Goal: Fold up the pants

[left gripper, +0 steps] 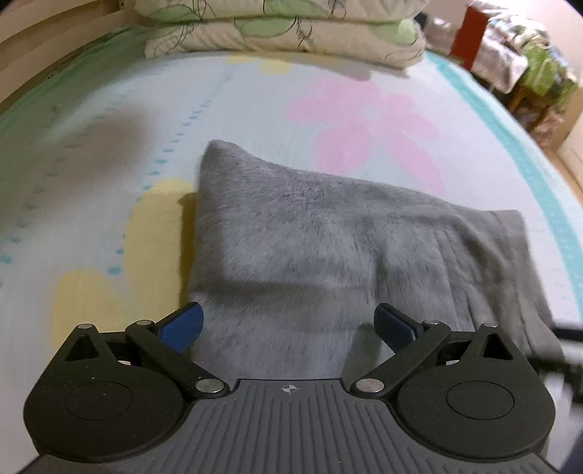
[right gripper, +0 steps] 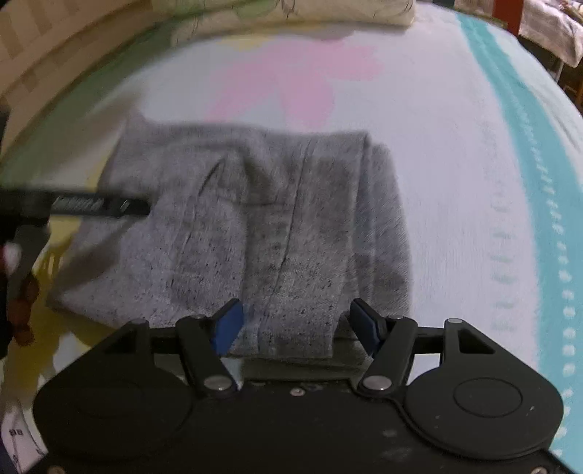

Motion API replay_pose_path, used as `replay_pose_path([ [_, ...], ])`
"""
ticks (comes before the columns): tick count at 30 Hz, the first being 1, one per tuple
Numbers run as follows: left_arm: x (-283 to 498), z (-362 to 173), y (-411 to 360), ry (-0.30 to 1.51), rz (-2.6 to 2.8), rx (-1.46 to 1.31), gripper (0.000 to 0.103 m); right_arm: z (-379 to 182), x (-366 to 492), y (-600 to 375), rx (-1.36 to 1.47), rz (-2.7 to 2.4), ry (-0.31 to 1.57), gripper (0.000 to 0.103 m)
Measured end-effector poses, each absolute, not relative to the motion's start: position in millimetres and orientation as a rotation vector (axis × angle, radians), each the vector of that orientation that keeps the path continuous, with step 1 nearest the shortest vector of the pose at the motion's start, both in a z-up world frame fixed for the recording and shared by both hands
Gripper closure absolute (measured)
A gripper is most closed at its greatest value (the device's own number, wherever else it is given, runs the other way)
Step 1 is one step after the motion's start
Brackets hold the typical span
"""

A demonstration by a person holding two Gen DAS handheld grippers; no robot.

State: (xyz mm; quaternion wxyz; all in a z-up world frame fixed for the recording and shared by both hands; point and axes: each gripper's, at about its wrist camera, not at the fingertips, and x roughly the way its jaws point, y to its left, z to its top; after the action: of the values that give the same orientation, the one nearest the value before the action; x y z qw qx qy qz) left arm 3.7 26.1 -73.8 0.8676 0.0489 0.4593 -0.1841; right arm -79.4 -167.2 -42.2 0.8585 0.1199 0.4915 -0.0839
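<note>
Grey pants [left gripper: 320, 248] lie folded into a thick rectangle on the bed. In the left wrist view my left gripper [left gripper: 288, 324] hovers over the near left part of the stack, jaws wide open, with nothing pinched between the blue pads [left gripper: 182, 326]. In the right wrist view the pants [right gripper: 255, 218] show stacked layers on their right side. My right gripper [right gripper: 297, 326] stands open over the near edge; the cloth lies between the pads [right gripper: 229, 328] with a gap beside it. A black finger of the left gripper [right gripper: 73, 206] reaches in from the left.
The bed sheet [left gripper: 109, 164] is pale with pink and yellow flowers and a teal border [right gripper: 510, 109] on the right. Pillows [left gripper: 284, 29] are stacked at the head. A red object [left gripper: 470, 32] and clutter [left gripper: 528, 62] stand beyond the bed's right side.
</note>
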Motion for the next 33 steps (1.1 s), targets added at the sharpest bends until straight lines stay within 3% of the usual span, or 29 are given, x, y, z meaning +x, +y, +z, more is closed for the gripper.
replay_pose_path([
  [6, -14, -76, 67, 0.966, -0.373, 0.072, 0.001, -26, -90, -201, 0.294, -0.278, 0.867, 0.033],
  [13, -12, -95, 76, 0.999, -0.367, 0.023, 0.001, -55, -69, -220, 0.341, -0.244, 0.913, 0.03],
  [23, 9, -98, 59, 0.966, -0.429, 0.003, 0.001, -81, -68, -242, 0.505, -0.209, 0.864, 0.009],
  [27, 17, -99, 50, 0.955, -0.46, 0.0, 0.001, -83, -63, -240, 0.498, -0.13, 0.839, 0.009],
  [30, 21, -99, 49, 0.954, -0.452, -0.044, 0.001, -85, -58, -233, 0.451, -0.069, 0.843, 0.012],
  [32, 23, -99, 49, 0.954, -0.441, -0.069, 0.001, -83, -58, -227, 0.425, -0.038, 0.845, 0.041],
  [33, 22, -99, 48, 0.953, -0.433, -0.075, 0.001, -82, -60, -224, 0.418, -0.033, 0.845, 0.046],
])
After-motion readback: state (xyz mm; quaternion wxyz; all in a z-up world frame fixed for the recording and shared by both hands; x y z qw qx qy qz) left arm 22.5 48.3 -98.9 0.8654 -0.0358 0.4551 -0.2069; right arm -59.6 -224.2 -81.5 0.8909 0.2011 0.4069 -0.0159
